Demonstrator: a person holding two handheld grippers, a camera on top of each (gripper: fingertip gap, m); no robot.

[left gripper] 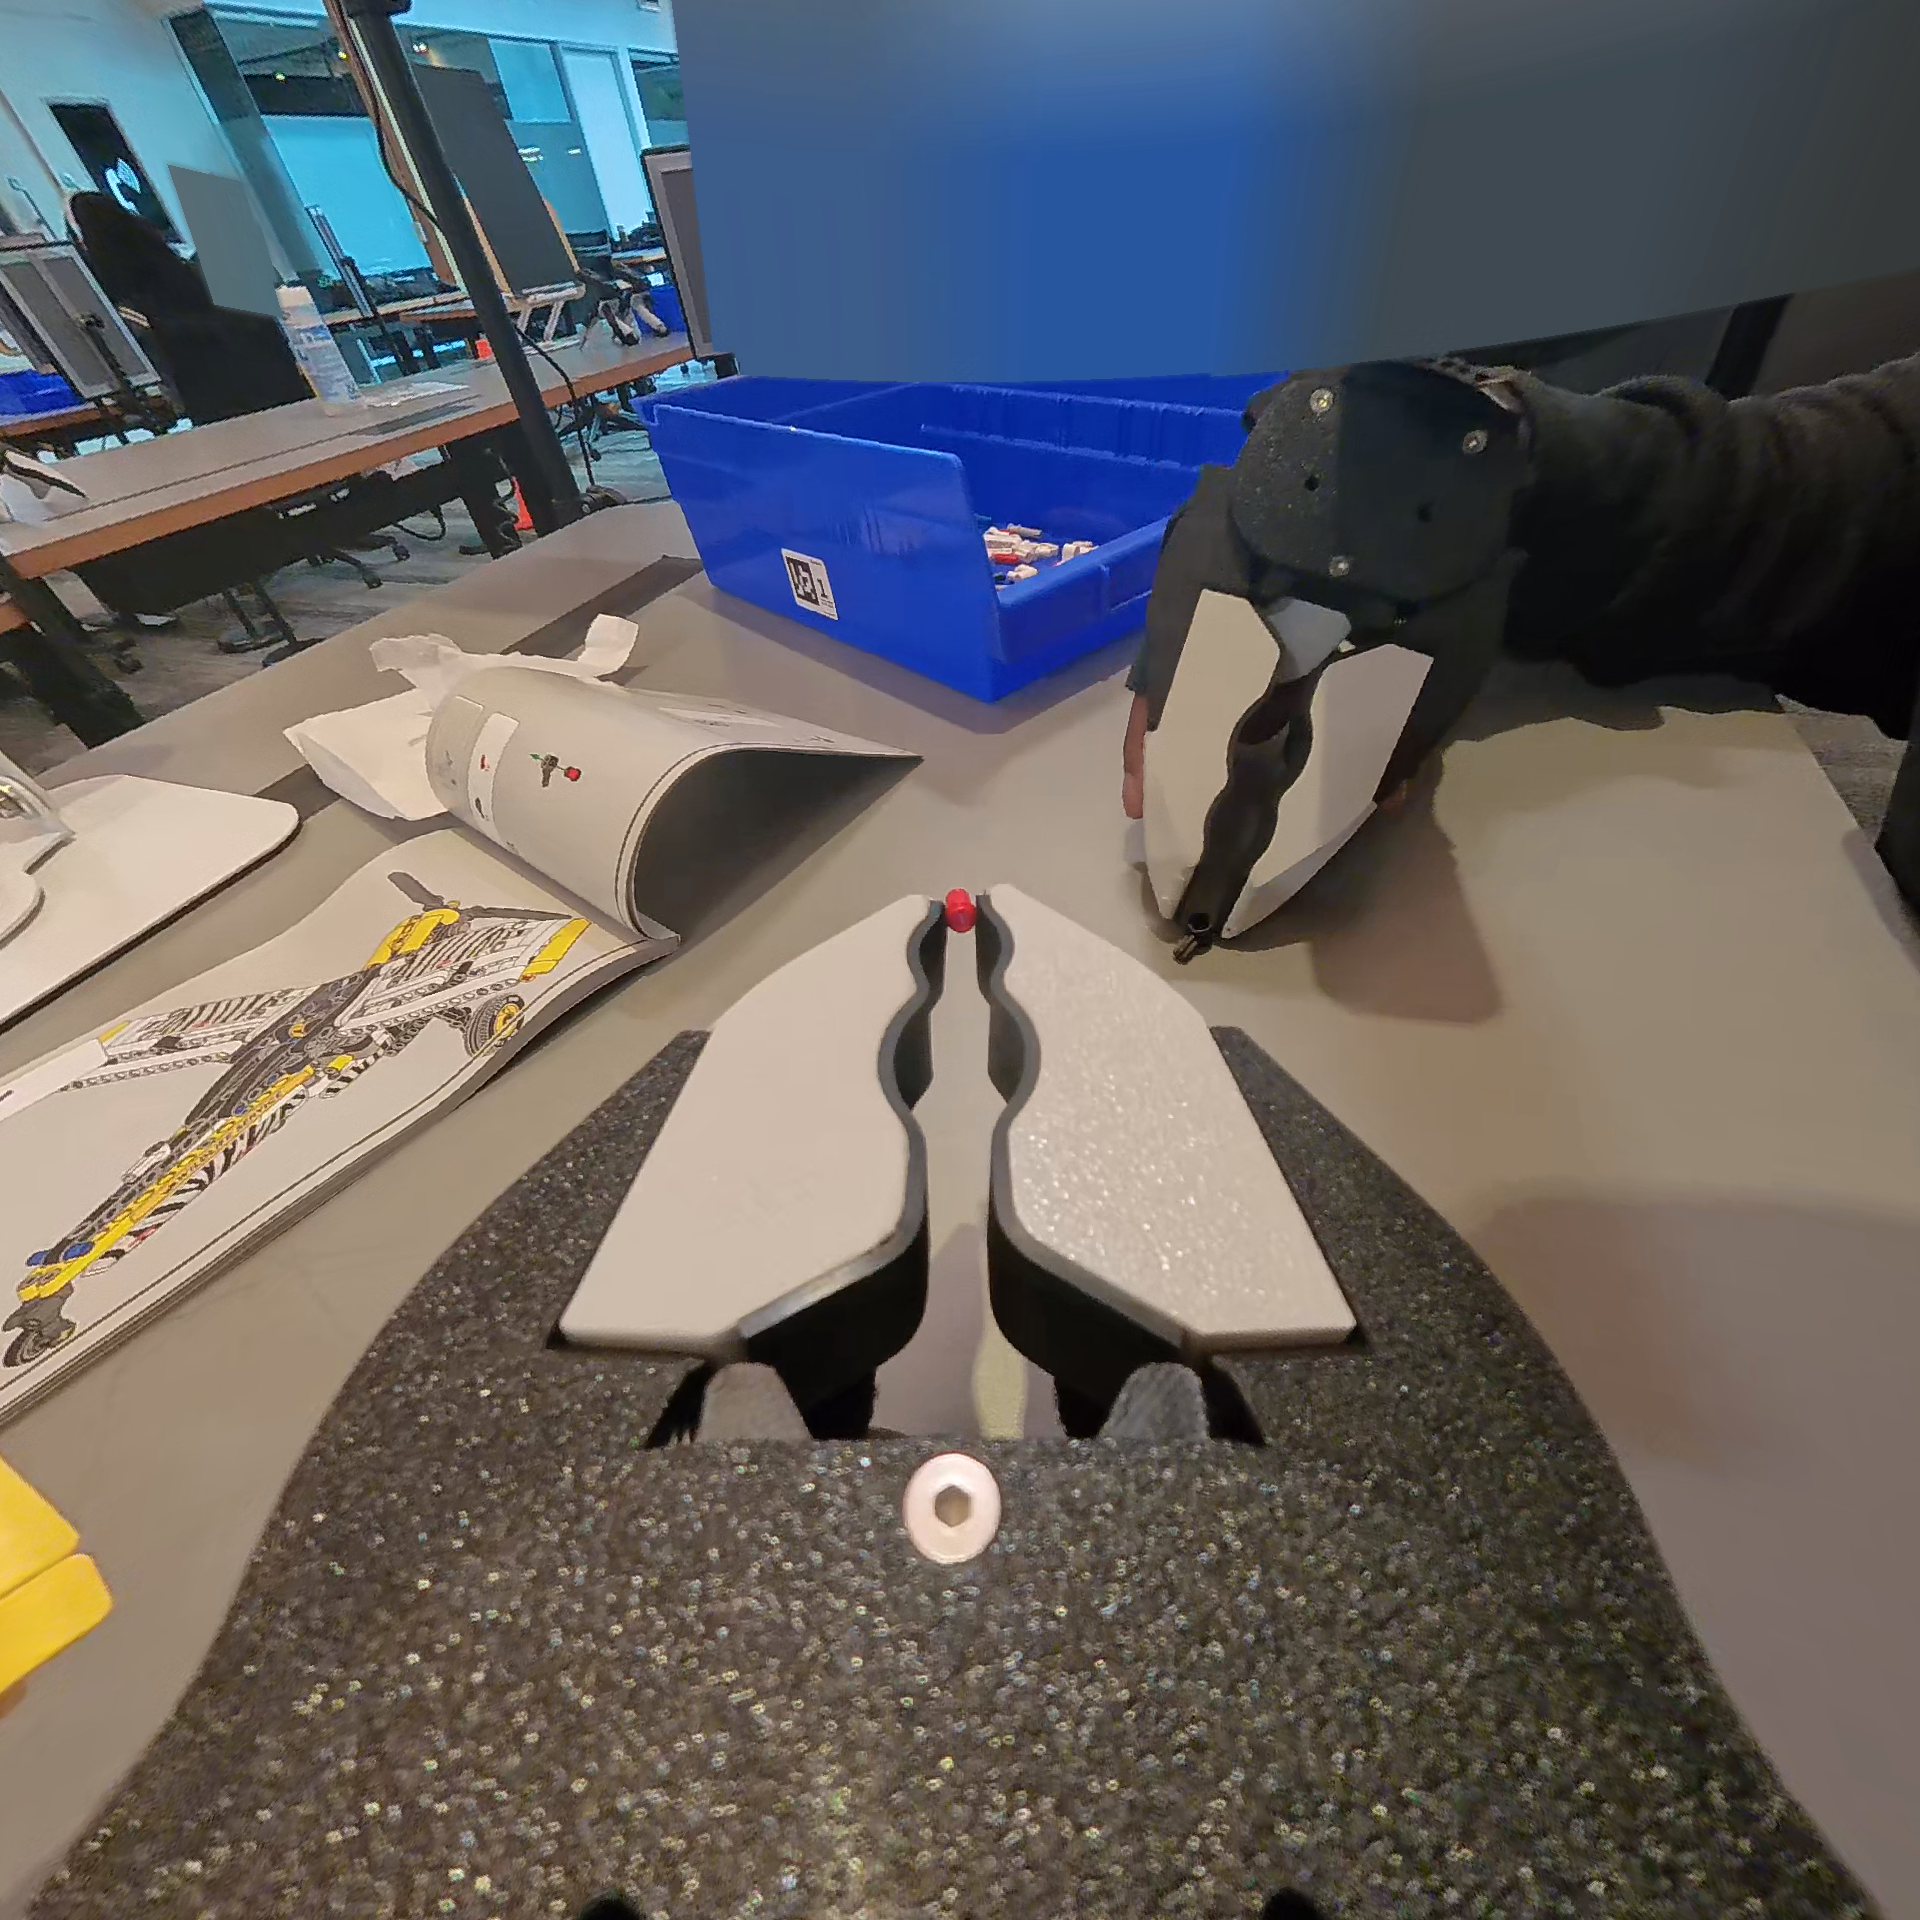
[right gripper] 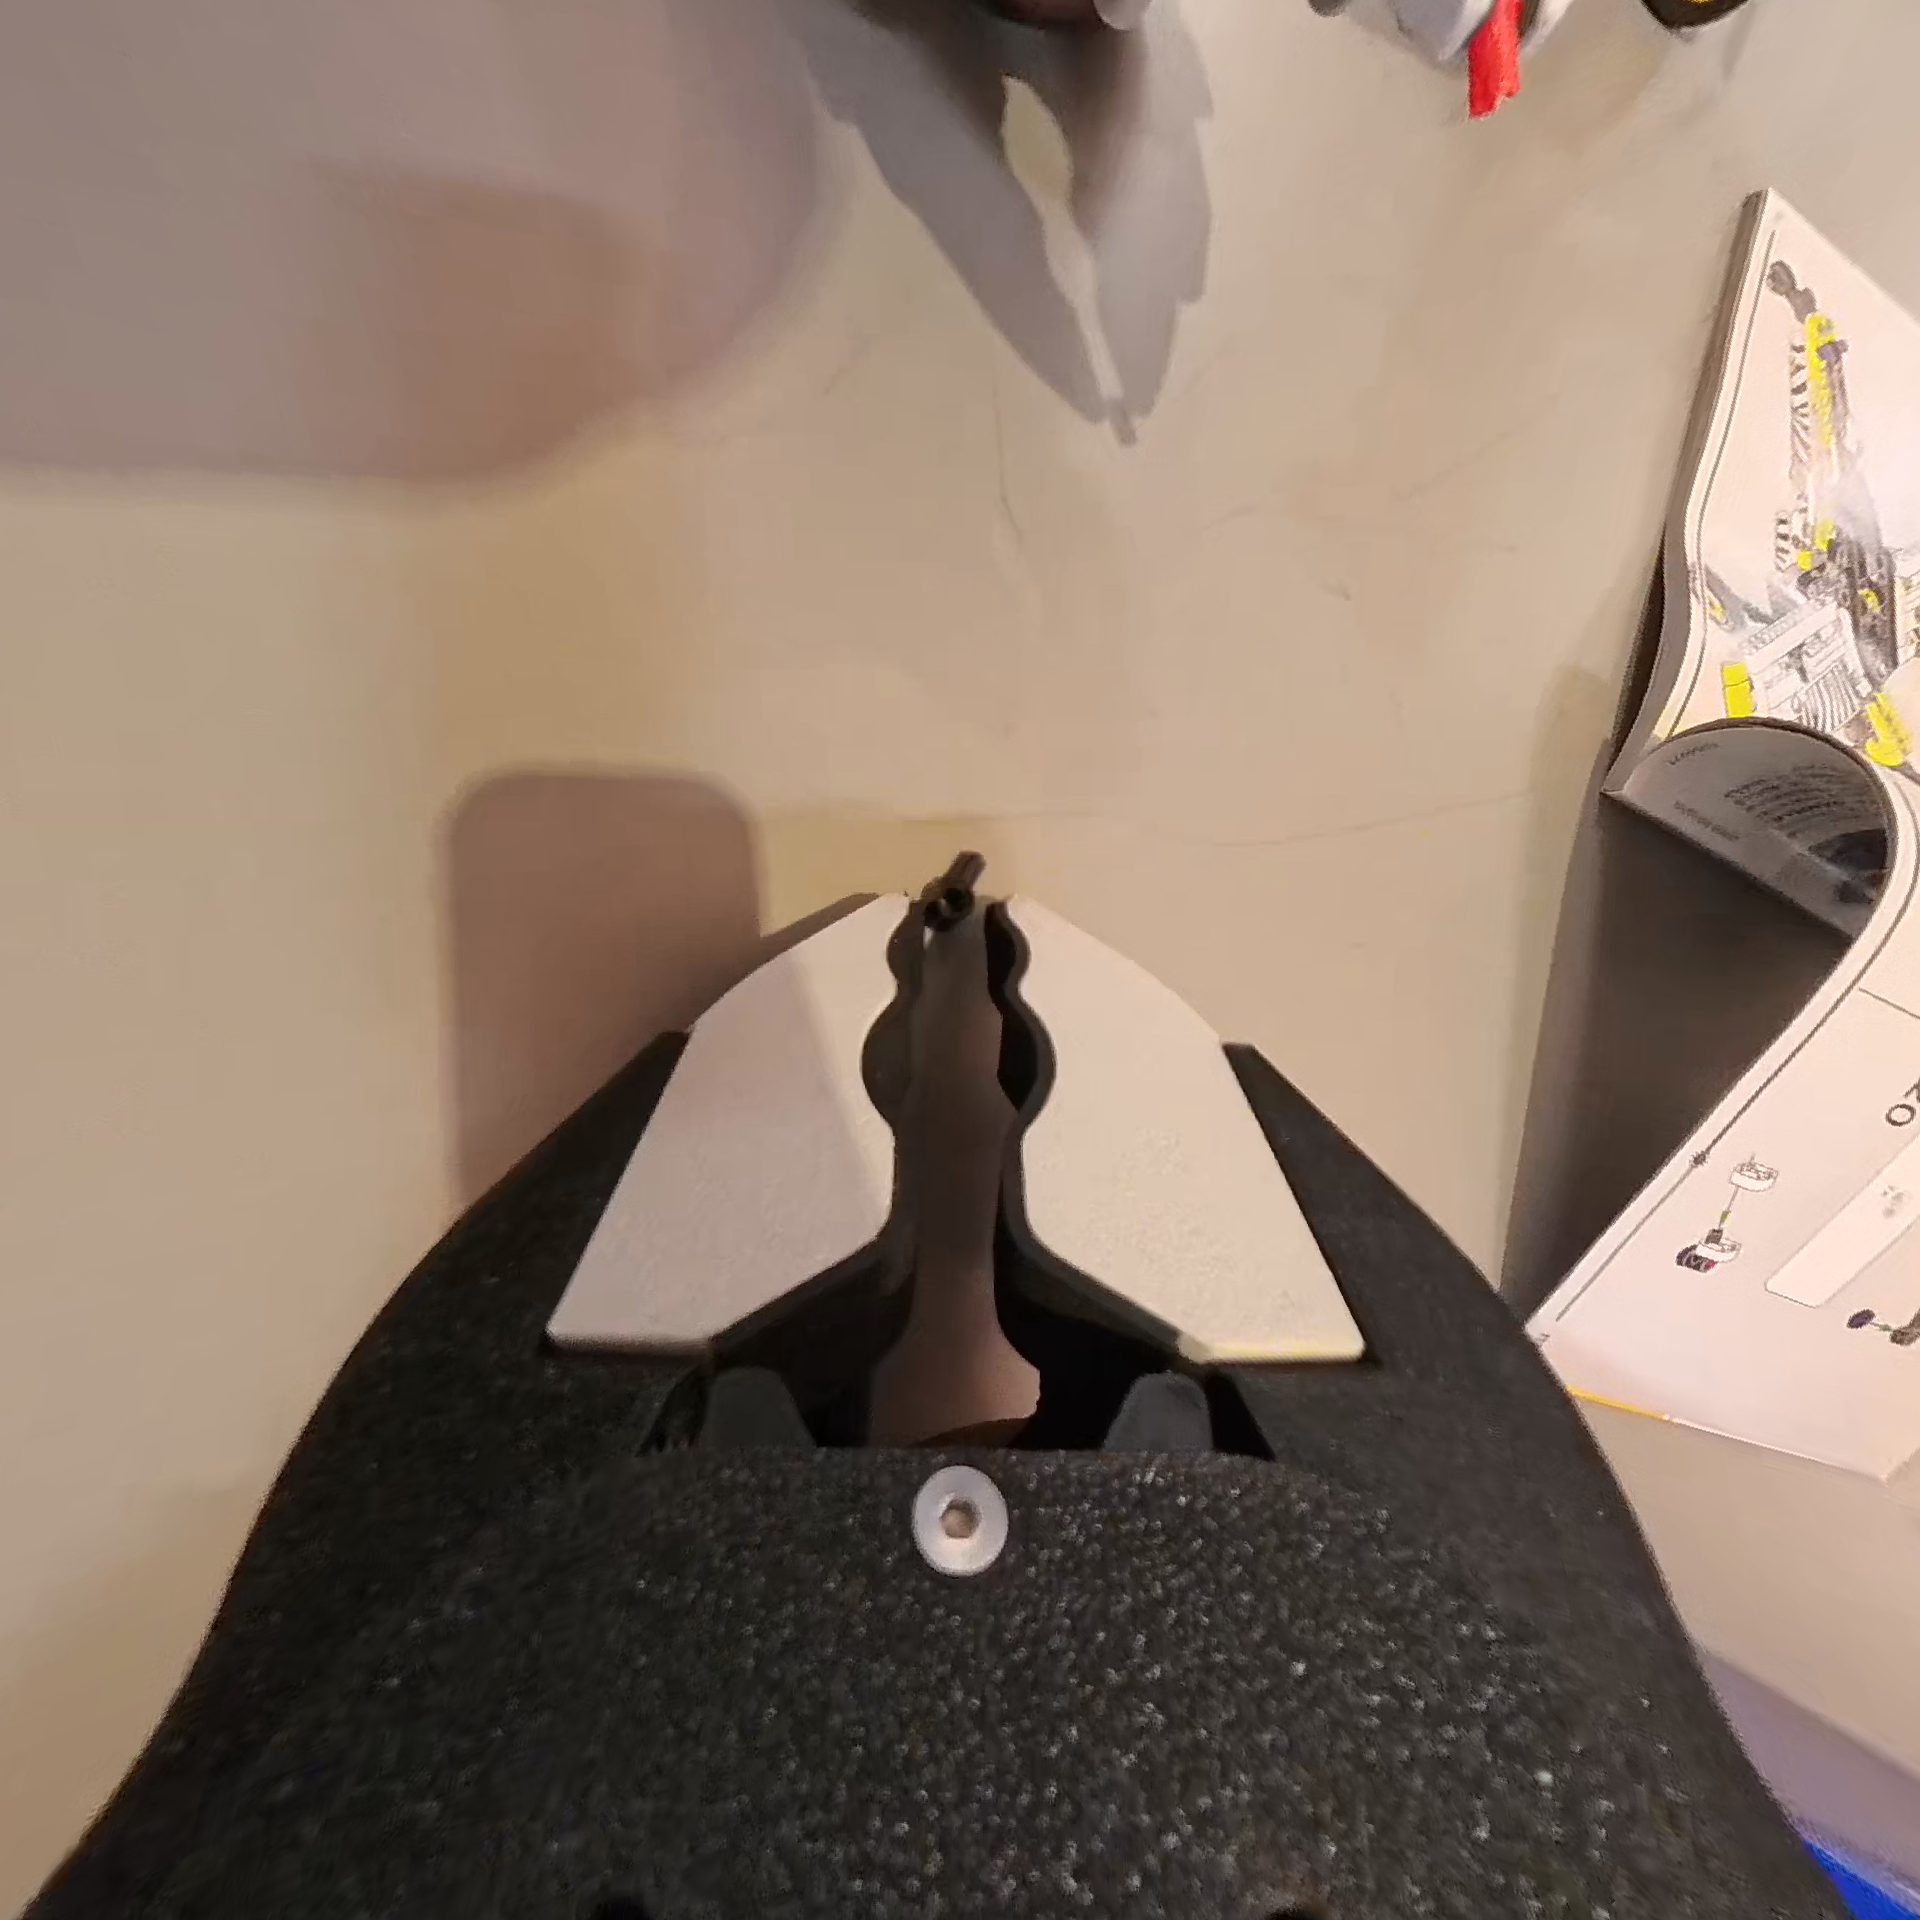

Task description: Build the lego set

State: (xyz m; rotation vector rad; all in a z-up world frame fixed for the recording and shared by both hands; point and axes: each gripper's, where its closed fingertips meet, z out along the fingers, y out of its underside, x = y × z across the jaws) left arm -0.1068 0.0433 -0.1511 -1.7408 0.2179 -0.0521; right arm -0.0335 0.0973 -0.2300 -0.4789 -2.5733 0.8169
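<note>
My left gripper (left gripper: 958, 920) is shut on a small red peg-like piece (left gripper: 958, 910), pinched at the very fingertips just above the grey table (left gripper: 1039, 790). My right gripper (right gripper: 951, 906) points down at the table and is shut on a small black pin-like piece (right gripper: 954, 891), whose end sticks out past the tips. In the left wrist view the right gripper (left gripper: 1195, 928) stands to the right, held by a hand in a dark sleeve, with the black piece (left gripper: 1191, 937) at the table surface.
An open instruction booklet (left gripper: 343, 997) lies at the left, and shows in the right wrist view (right gripper: 1766, 1039) at the right. A blue bin (left gripper: 883, 520) with small pieces stands behind. A yellow object (left gripper: 42, 1590) is at the left edge. Crumpled white paper (left gripper: 384, 717) lies behind the booklet. Spacing between my two grippers at the tips: around 12 centimetres.
</note>
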